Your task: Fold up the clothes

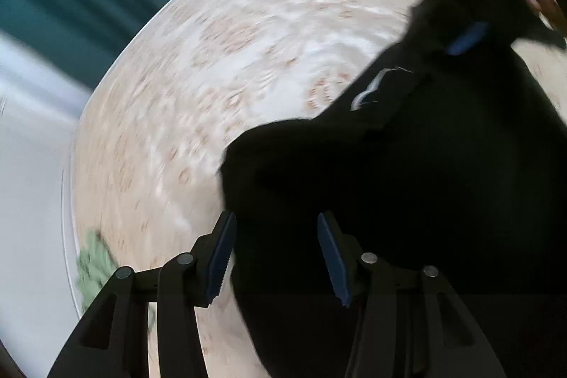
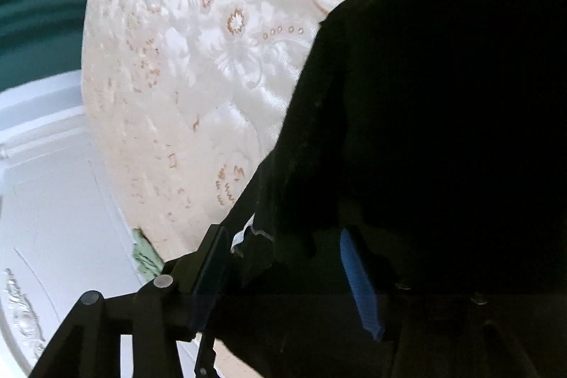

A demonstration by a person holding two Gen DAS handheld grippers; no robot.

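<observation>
Left wrist view, blurred by motion: the left gripper [image 1: 276,254] sits at 6 o'clock with its two blue-padded fingers [image 1: 221,257] spread apart. A black fabric garment [image 1: 443,183] fills the frame from 3 to 6 o'clock, its edge lying between the fingers, though the pads do not appear to press on it. A white label [image 1: 368,89] shows on the garment near the centre. The garment lies on a cream satin bedcover with tan floral embroidery [image 1: 230,59]. At 1 o'clock the right gripper [image 1: 467,38] is over the far end of the garment, too blurred to judge.

Right wrist view: the right gripper [image 2: 287,268] is at 6 o'clock, jaws apart, with a fold of the black garment [image 2: 443,112] hanging between them. Whether the pads grip it, I cannot tell. A small pale green cloth [image 2: 145,254] lies at 7 o'clock at the bedcover's [image 2: 198,59] edge, beside white moulded furniture [image 2: 53,201].
</observation>
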